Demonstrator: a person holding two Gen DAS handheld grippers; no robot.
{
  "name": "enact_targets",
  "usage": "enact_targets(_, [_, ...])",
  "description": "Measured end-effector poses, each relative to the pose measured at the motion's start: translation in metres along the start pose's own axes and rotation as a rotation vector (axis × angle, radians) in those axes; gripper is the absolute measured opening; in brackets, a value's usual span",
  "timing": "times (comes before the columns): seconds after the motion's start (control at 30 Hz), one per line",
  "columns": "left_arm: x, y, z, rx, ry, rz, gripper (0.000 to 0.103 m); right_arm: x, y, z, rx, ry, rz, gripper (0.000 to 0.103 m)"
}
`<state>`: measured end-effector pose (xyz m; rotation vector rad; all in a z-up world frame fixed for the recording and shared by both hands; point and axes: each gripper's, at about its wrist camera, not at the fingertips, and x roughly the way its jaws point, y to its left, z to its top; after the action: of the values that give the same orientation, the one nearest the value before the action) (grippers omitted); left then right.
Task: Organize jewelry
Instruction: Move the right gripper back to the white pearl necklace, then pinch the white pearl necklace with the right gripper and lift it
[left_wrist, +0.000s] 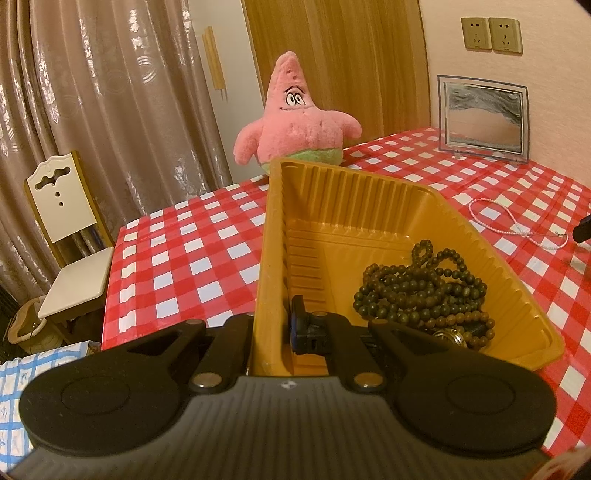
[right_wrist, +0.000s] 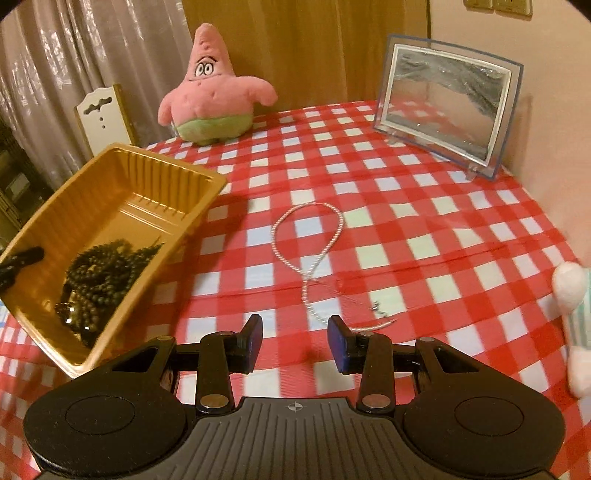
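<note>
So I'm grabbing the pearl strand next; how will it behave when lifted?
The pearl strand lies in a loose loop with a trailing tail, so it's probably floppy and will dangle. Its small beads look smooth; it may slip from the open right tongs.

Home dining room, checked tablecloth (right_wrist: 369, 206), curtains (left_wrist: 110, 92), wooden chair (left_wrist: 62, 206), plush toy (right_wrist: 210, 92), wall sockets (left_wrist: 491, 33)

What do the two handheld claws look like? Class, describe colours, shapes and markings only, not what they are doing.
Both match. The left claw and right claw have matte black bodies with a ribbed central plate bearing a small round emblem, two large round discs at the sides, and black linkage arms with silver rivets. The fingers carry blue pads. No cables or sleeves show.
</note>
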<state>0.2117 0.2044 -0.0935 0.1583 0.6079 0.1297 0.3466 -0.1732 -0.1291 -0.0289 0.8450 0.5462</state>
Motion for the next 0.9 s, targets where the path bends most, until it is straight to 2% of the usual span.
enact_targets(0.5, [0.001,0.000,-0.002,-0.003,0.004,0.000,0.004,0.019,-0.004,0.014,-0.062,0.003,0.005,0.039])
enact_targets(0.9, [0.001,0.000,-0.003,0.000,0.004,-0.001,0.004,0.068,-0.003,0.027,-0.198,0.026,0.011,0.039])
